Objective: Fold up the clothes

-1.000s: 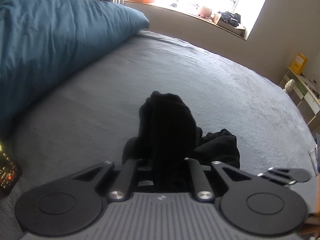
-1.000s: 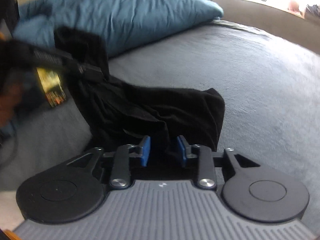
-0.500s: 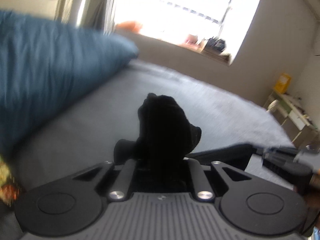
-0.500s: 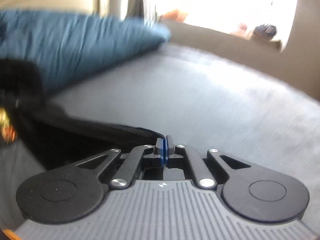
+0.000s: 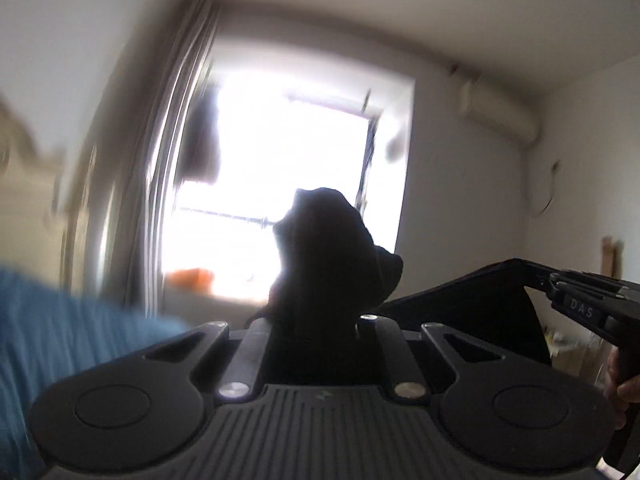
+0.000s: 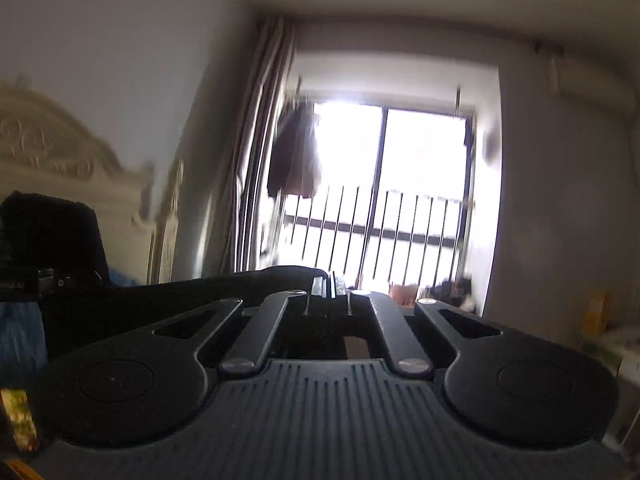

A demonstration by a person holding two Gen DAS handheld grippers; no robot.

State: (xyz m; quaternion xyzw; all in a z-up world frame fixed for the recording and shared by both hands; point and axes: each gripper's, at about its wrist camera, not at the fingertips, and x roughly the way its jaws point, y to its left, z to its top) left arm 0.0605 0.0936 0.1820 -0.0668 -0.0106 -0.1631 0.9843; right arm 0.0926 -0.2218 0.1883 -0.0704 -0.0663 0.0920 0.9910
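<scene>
A black garment [image 5: 332, 256] is held up in the air between both grippers. My left gripper [image 5: 316, 320] is shut on a bunched end of it, and the cloth bulges up over the fingers and hides the tips. From there the garment stretches taut to the right, where the other gripper [image 5: 576, 296] grips its edge. In the right wrist view my right gripper [image 6: 329, 286] is shut on a thin edge of the black garment [image 6: 192, 292], which runs left to the left gripper [image 6: 44, 276]. Both cameras point up at the window.
A bright window [image 6: 384, 200] with bars and a grey curtain [image 6: 256, 168] fills the far wall. A blue pillow [image 5: 60, 320] lies at lower left, a cream headboard [image 6: 60, 164] behind it. An air conditioner [image 5: 496, 116] hangs on the wall at right. The bed is out of view.
Both grippers rose and tilted up from the grey bed, lifting the black garment clear. The right gripper went from open around the cloth to shut on its edge, and the garment pulled taut.
</scene>
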